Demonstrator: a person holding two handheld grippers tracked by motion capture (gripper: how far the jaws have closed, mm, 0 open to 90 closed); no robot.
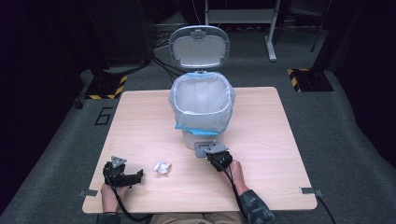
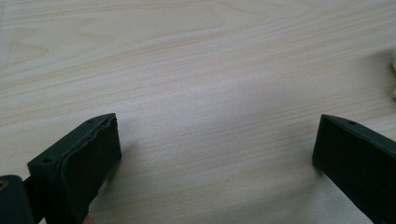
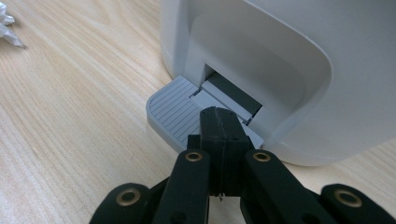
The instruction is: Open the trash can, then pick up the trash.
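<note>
A white pedal bin (image 1: 201, 105) lined with a blue-edged bag stands mid-table, its grey lid (image 1: 199, 46) tipped up and back. My right gripper (image 1: 208, 154) is shut with nothing between its jaws. In the right gripper view its tips (image 3: 219, 114) rest on the ribbed grey pedal (image 3: 175, 114) at the foot of the bin (image 3: 289, 70). A crumpled white wad (image 1: 162, 167) lies on the wood between my hands. To the left of the wad, my left gripper (image 1: 138, 176) lies low on the table. Its jaws (image 2: 215, 140) stand wide open over bare wood, and the wad (image 2: 393, 77) peeks in at the right edge.
The light wooden table (image 1: 280, 140) has metal clamps at its front corners (image 1: 88, 192) (image 1: 309, 190). Around it is grey carpet, with stand bases marked in yellow and black tape (image 1: 108, 87) (image 1: 308, 79) and cables behind the bin.
</note>
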